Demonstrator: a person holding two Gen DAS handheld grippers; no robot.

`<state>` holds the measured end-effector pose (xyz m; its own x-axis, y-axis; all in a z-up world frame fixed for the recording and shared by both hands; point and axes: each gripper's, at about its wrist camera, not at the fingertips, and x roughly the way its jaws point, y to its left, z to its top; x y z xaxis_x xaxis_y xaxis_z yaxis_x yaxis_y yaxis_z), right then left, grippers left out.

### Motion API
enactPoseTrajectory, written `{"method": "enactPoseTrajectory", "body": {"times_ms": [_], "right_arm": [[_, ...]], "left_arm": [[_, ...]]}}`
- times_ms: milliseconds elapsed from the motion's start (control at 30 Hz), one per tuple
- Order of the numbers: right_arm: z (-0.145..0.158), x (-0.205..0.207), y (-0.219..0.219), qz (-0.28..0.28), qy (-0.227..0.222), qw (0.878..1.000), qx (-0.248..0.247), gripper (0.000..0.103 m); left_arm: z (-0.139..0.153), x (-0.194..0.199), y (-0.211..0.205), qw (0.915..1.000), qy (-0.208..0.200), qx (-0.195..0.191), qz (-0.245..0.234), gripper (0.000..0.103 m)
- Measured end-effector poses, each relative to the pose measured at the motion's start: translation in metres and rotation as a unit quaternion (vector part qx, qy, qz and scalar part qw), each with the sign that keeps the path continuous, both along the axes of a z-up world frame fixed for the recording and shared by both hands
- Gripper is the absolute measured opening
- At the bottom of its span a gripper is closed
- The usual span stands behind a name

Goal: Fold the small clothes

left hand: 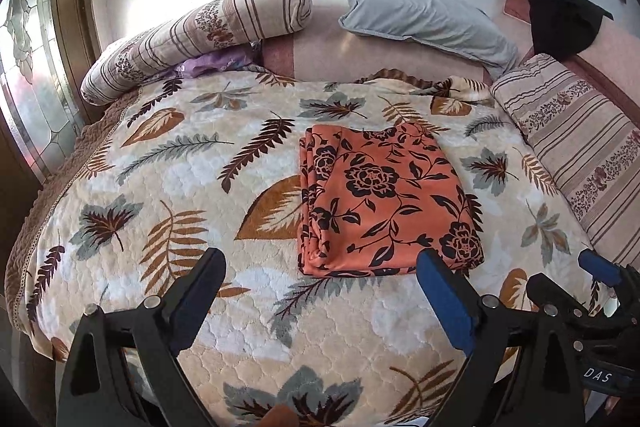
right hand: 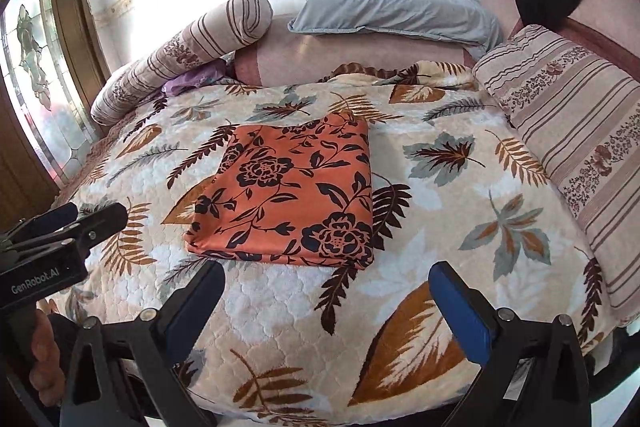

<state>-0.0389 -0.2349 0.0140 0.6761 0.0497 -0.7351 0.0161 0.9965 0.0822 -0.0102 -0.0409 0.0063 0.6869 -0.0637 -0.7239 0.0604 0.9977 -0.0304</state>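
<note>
An orange cloth with black flowers lies folded into a flat rectangle on the leaf-patterned quilt. My left gripper hangs open just short of the cloth's near edge, nothing between its blue pads. In the right wrist view the same folded cloth lies ahead and slightly left. My right gripper stands wide open before its near edge, holding nothing. Each gripper shows in the other's view: the right gripper at the right edge, the left gripper at the left edge, with a hand below it.
Striped bolsters flank the bed. A grey pillow leans on the pink headboard, where a black garment hangs at the right. A purple cloth is tucked under the left bolster. A patterned glass window is at left.
</note>
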Motion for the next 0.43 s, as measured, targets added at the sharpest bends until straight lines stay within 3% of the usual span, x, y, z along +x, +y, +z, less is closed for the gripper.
{"method": "enactPoseTrajectory", "body": {"times_ms": [433], "right_arm": [[0.003,0.020,0.006,0.001,-0.003,1.000,-0.004,0.103]], "left_arm": [[-0.003,0.015,-0.005,0.9999,-0.005,0.004,-0.014,0.096]]}}
